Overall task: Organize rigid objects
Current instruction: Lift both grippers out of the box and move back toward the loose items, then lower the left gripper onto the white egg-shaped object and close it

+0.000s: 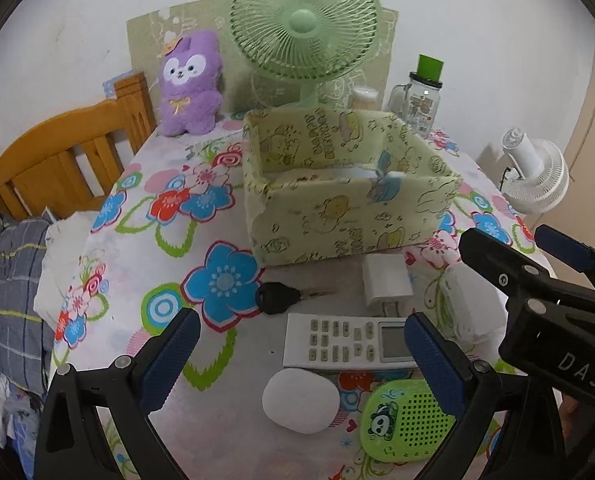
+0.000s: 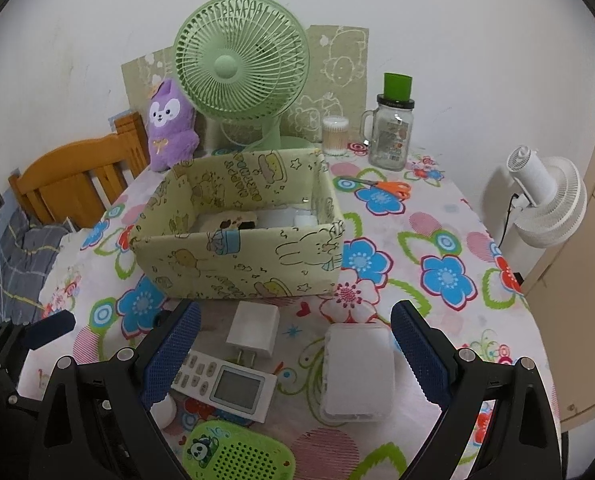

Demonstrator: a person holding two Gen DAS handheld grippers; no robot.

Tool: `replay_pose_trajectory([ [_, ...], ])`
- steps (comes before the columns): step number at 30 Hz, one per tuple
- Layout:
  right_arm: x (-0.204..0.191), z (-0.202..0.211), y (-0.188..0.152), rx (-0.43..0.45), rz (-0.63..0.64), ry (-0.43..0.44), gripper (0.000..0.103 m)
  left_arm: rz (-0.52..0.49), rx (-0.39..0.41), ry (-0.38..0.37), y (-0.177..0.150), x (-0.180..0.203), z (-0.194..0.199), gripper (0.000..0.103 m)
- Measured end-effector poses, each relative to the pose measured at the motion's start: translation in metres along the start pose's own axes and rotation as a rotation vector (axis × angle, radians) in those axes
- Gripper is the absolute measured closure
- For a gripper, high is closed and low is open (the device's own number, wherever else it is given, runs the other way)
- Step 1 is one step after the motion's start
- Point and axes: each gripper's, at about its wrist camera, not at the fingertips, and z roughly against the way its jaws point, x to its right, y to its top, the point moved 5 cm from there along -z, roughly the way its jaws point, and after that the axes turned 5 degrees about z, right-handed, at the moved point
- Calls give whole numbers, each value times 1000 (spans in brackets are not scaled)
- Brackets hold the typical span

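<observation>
Left gripper (image 1: 301,354): jaws wide, empty, hovering over the remote (image 1: 351,342) and white oval (image 1: 300,400).
Right gripper (image 2: 295,350): jaws wide, empty, bracketing the white case (image 2: 357,372) and charger (image 2: 253,330).
Near row: green speaker (image 1: 407,420), remote, key (image 1: 283,298), charger, all loose on the table (image 1: 137,240) just before the box (image 1: 337,220).
Handling: remote likely light, stiff, smooth; pinch across its narrow width at mid-length. Key is thin and flat, likely harder to pick.
Box: open, already holding some items.
Right view only: scissors (image 2: 385,188) beyond the box.
Left view only: the whole key.
</observation>
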Motion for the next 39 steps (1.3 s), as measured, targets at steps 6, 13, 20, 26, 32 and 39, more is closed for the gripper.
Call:
replay_pose_trajectory([
  [6,-7,-19,-11,-17,4,23,6,27,-30,34,-17,-12,-19,0],
  [13,-14,-37,-27,-44,-3,35,6,30,-27,56,-33,-19,-34,0],
  [20,-23,-49,-40,-69,21,44,6,26,-42,67,-46,-22,-39,0],
  [26,-28,-53,-45,-82,29,51,6,-30,-28,82,-54,-17,-42,0],
  [32,-29,-54,-49,-92,29,51,6,-54,-22,78,-60,-12,-40,0],
  [39,-28,-55,-54,-100,14,43,6,-86,-28,65,-65,-7,-41,10],
])
